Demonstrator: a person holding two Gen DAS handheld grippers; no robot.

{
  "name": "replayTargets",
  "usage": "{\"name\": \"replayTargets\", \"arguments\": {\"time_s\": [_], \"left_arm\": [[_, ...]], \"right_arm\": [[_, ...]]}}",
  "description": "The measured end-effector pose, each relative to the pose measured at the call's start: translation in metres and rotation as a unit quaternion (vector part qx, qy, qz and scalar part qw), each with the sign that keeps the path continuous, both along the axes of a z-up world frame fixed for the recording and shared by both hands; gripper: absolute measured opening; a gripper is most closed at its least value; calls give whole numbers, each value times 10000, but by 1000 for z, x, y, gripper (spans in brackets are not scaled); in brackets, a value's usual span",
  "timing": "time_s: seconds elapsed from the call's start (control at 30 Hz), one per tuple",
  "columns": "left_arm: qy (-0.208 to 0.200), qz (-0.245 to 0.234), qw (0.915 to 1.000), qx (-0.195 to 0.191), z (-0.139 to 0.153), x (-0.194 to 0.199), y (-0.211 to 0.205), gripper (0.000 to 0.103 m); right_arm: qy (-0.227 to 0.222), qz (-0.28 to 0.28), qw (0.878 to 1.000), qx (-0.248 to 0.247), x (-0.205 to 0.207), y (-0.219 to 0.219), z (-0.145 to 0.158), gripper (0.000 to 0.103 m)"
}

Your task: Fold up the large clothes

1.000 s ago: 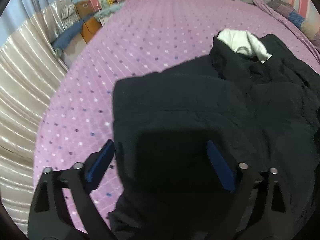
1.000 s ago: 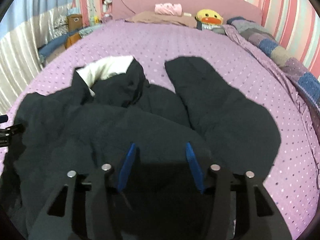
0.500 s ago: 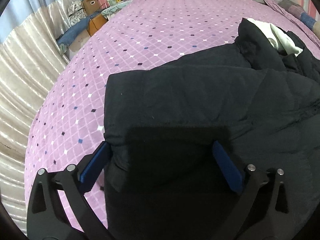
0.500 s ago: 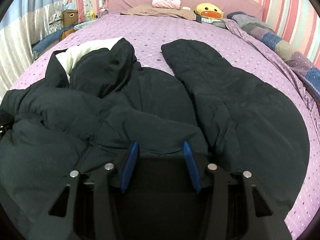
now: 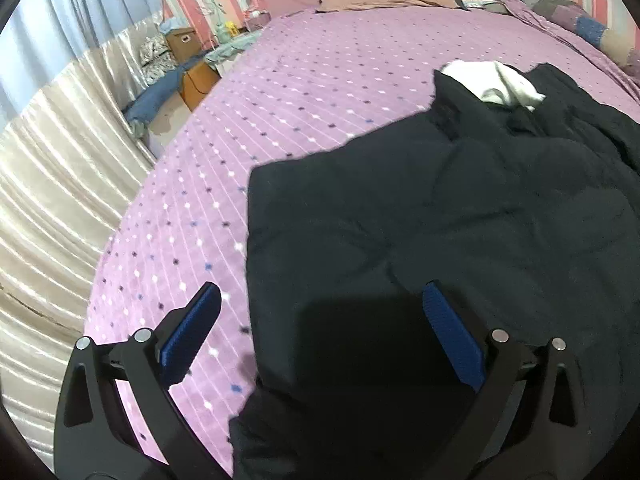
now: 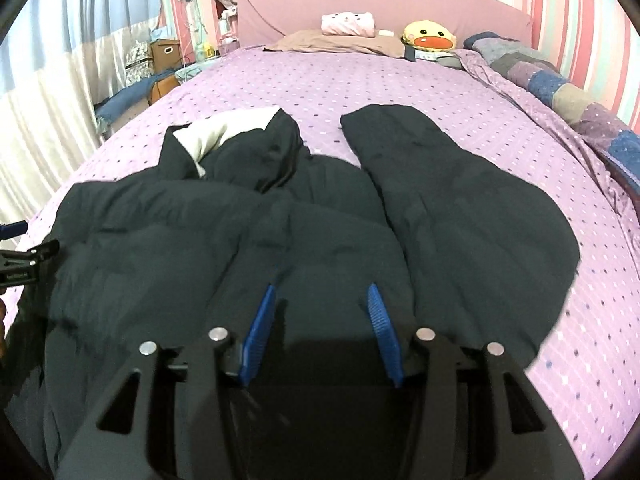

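Purple dotted bedspread (image 6: 400, 92) covering bed, pink headboard (image 6: 380, 4) behind, duck plush (image 6: 430, 38) sitting by pillows. Cardboard box (image 6: 165, 54) standing bedside, contents unclear. Black padded jacket (image 6: 248, 240) lying spread mid-bed. Left hand-held gripper (image 5: 320, 320) hovering over jacket edge, jaws just widened, gripping nothing. Right hand-held gripper (image 6: 322, 316) angling down, half-open over jacket; grip unclear.

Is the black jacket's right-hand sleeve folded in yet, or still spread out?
Spread out. The sleeve lies flat on the purple bedsheet, angled away from the jacket body.
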State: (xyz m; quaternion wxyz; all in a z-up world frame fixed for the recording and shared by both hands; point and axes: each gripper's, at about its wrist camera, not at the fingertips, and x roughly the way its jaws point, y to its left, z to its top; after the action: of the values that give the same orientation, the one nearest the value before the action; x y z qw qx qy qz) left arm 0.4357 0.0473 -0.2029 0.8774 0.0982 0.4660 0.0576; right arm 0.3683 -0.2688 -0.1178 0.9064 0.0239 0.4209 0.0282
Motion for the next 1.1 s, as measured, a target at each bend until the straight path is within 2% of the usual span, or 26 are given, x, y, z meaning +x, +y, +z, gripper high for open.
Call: {"name": "replayTargets", "arguments": {"time_s": [0.17, 0.3, 0.47, 0.57, 0.67, 0.7, 0.83, 0.97, 1.1], "left_arm": [[191, -87, 9996, 207, -21, 2, -3, 100], [243, -61, 9996, 124, -25, 15, 5, 100], [227, -62, 9996, 141, -19, 11, 1, 100], [130, -137, 9996, 190, -2, 6, 8, 100], [170, -204, 9996, -114, 14, 15, 13, 100], [194, -224, 9994, -170, 18, 19, 13, 100], [234, -339, 9990, -182, 23, 50, 9, 100], [324, -324, 9987, -207, 22, 79, 4, 100], [417, -250, 9987, -158, 10, 85, 2, 100]], "right_arm": [[221, -60, 9997, 14, -3, -5, -22, 49], [290, -69, 9995, 41, 1, -6, -33, 49], [371, -41, 9993, 8, 2, -5, -27, 49], [366, 3, 9993, 101, 9, -8, -13, 51], [349, -57, 9992, 201, 34, -18, 7, 54], [358, -102, 9991, 196, 45, -22, 10, 57], [448, -311, 9983, -222, 102, -33, 19, 64], [736, -467, 9948, -523, 163, -40, 13, 71], [1156, -612, 9869, -945, 213, -41, -10, 71]]}}
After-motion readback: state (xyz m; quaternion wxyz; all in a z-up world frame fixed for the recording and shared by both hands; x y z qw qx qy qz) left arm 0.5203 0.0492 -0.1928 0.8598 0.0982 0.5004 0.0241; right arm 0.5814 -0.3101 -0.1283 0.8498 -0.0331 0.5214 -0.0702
